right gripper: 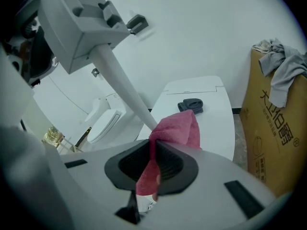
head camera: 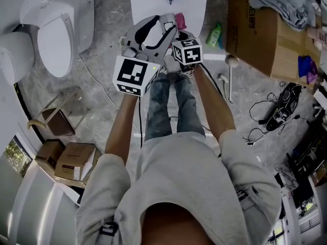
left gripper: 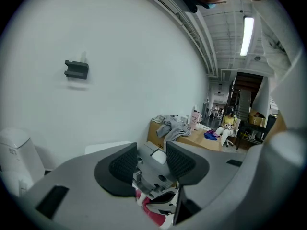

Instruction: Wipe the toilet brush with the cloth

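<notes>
Nearest, at the bottom of the right gripper view: right gripper [right gripper: 152, 159] clenched on the pink cloth [right gripper: 176, 128], with a strip of it hanging down between the pads. Just beyond, cloth bunched against the white shaft of the brush [right gripper: 120, 80], slanting to the frame's upper left and ending in a grey notched block.

Shown only in the left gripper view: left gripper [left gripper: 151, 163] clamped on that grey block, a pad on each side, with a scrap of pink just below.

From the head view alone: both grippers held close together at centre top, with black-and-white square patterns on the cubes [head camera: 135, 75]. Toilet [head camera: 56, 29] at upper left, green bottle [head camera: 214, 34] beside the table [head camera: 148, 1]; bottle label too small to read.

Farther off, at the right edge of the right gripper view: box [right gripper: 273, 128] with brown Chinese characters down its side, not legible with certainty, under grey clothes [right gripper: 280, 63]. On the table, a dark folded item [right gripper: 191, 103].

Farthest, in the left gripper view only: dark wall bracket [left gripper: 76, 69], ceiling light [left gripper: 248, 35], seated person [left gripper: 228, 123] in yellow.
</notes>
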A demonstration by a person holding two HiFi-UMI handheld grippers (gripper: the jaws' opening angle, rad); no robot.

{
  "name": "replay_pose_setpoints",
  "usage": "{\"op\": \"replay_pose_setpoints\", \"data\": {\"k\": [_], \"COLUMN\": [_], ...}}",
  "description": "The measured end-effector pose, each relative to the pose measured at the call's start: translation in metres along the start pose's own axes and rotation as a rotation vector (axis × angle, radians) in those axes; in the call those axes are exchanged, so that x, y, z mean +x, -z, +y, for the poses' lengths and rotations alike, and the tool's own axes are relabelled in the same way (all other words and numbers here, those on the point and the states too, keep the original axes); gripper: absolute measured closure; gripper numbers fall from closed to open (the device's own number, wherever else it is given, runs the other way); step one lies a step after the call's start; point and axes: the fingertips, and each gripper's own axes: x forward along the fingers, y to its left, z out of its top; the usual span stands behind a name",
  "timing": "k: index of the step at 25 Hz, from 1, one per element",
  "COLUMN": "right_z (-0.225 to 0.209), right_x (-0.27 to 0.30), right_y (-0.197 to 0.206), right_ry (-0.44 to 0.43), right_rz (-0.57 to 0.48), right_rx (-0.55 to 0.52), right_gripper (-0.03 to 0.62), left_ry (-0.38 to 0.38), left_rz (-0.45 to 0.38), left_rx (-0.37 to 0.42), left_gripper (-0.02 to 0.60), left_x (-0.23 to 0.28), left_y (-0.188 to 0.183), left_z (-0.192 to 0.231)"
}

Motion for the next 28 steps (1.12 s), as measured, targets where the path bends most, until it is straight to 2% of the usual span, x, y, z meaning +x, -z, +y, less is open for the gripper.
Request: {"op": "replay_pose_setpoints", "data": {"k": [8,13,18,23,28], "right_z": [-0.001,0.006,0.013,0.024,0.024], "right_x": [-0.007,-0.046,-0.082,-0.100,-0.087], "right_y": [-0.001,-0.028,-0.060,-0.070,-0.067], "right_ry": [0.000,-0.036,-0.065,-0.100,-0.127], "right_rz": [-0.006,-0.110,-0.196,-0.179,-0.166], "right_rx": [-0.005,-0.004,-0.074,-0.195,-0.179], "right_gripper": [0.535,0.535,0.535,0.535,0.534], "left_ry": [0.004,0.000,-0.006,-0.020,-0.008], "left_rz": [-0.003,-0.008,-0.008,-0.016,-0.009], "left_rx": [-0.009,-0.018,-0.020,-0.055,-0.056], "left_gripper": [0.374,0.374,0.374,0.374,0.374], "left_x": [-0.001,-0.001,0.000,-0.001,0.000], "left_y": [0.000,0.001,0.002,0.002,0.004], "left_z": [0.001,0.001,-0.001,0.006,0.000]}}
